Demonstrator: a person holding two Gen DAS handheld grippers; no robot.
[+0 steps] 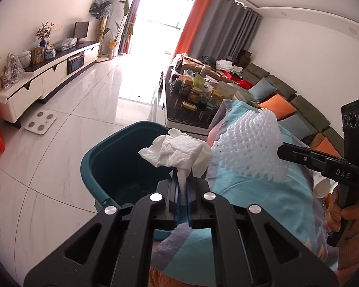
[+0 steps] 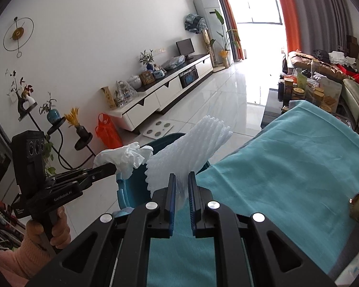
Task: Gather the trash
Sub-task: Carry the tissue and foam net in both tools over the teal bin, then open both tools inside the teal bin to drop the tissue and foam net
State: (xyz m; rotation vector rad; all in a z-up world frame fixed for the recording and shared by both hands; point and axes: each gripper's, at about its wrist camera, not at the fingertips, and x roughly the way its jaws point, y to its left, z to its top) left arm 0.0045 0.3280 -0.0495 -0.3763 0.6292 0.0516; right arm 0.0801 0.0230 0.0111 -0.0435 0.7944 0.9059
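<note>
both grippers are loaded, left gripper (image 1: 183, 184) clenching crumpled tissue (image 1: 177, 150), right gripper (image 2: 180, 186) clenching foam net (image 2: 186, 148), so next likely calls for release over the teal bin (image 1: 100, 160) at lower centre.

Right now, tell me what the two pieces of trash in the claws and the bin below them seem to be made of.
Crumpled tissue in the left claw: thin white paper, matte, soft creases.
Foam net sleeve in the right claw: white expanded foam mesh, slightly translucent, with a regular diamond lattice; probably fruit packing.
Teal bin: likely moulded plastic, with a smooth, faintly glossy rim.

Teal-clothed table (image 2: 287, 167), floor (image 1: 67, 143) under teal bin (image 1: 95, 165)
</note>
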